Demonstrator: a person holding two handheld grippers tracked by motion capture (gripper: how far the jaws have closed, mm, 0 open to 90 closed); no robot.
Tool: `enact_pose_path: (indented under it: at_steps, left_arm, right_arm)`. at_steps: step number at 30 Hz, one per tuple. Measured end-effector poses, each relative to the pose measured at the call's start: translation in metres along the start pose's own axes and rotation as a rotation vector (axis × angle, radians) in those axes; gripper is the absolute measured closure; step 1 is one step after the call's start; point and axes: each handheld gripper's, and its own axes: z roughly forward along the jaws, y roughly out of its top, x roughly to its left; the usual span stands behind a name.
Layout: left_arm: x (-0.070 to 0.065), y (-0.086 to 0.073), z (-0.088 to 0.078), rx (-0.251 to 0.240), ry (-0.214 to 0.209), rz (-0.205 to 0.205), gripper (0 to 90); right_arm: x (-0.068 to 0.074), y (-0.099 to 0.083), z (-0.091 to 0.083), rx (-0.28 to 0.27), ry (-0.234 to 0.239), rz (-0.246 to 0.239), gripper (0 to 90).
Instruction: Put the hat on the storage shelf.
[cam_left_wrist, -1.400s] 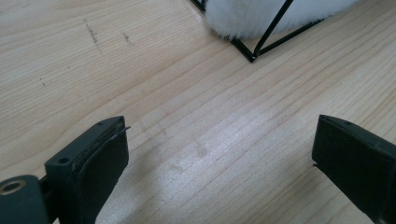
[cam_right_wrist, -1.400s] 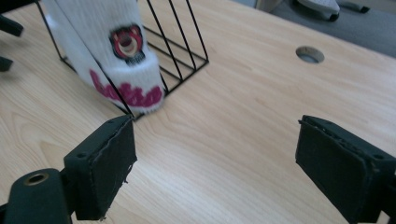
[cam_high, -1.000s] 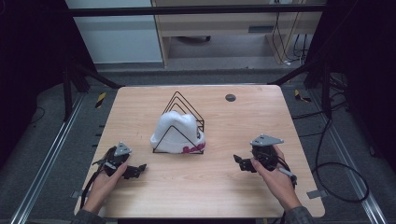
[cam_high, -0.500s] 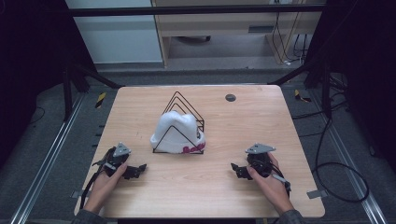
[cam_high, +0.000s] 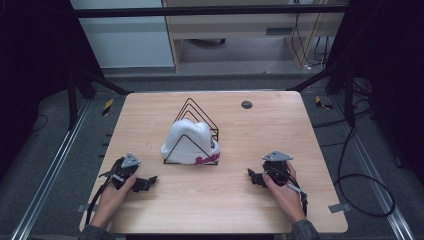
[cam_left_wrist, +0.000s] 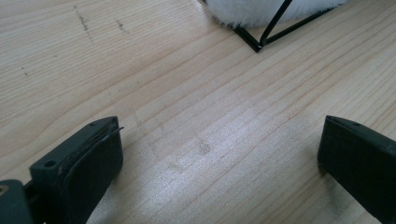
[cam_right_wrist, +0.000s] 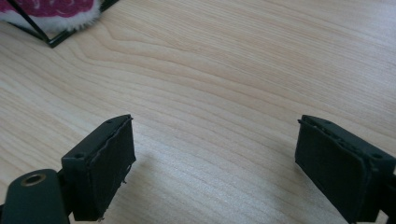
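Both claws rest low on the table (cam_high: 300, 125), jaws spread wide and holding nothing: left claw (cam_high: 145, 183), right claw (cam_high: 254, 177). Between them, farther back, a white hat (cam_high: 190, 140) sits in a wire rack (cam_high: 197, 112); its red lettering is unreadable.

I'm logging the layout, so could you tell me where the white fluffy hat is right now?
In the high view, the white hat sits mid-table, draped on the black wire rack, between and beyond both hands.
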Motion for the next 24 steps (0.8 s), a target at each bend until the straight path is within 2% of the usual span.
enact_pose_path:
  at_steps: [6,10,24]
  left_arm:
    - [0.0001,0.0,-0.0001,0.002,-0.001,0.002,0.0]
    - [-0.0002,-0.0002,0.0,0.0,0.0,-0.001,0.0]
    - [-0.0022,-0.0035,-0.0033,-0.001,0.004,0.0,0.0]
  right_arm:
    - [-0.002,0.0003,0.0019,0.013,-0.022,0.019,11.9]
    - [-0.0002,0.0007,0.0039,0.043,-0.028,0.006,10.3]
    - [0.0075,-0.0035,-0.0001,0.043,-0.059,0.025,10.0]
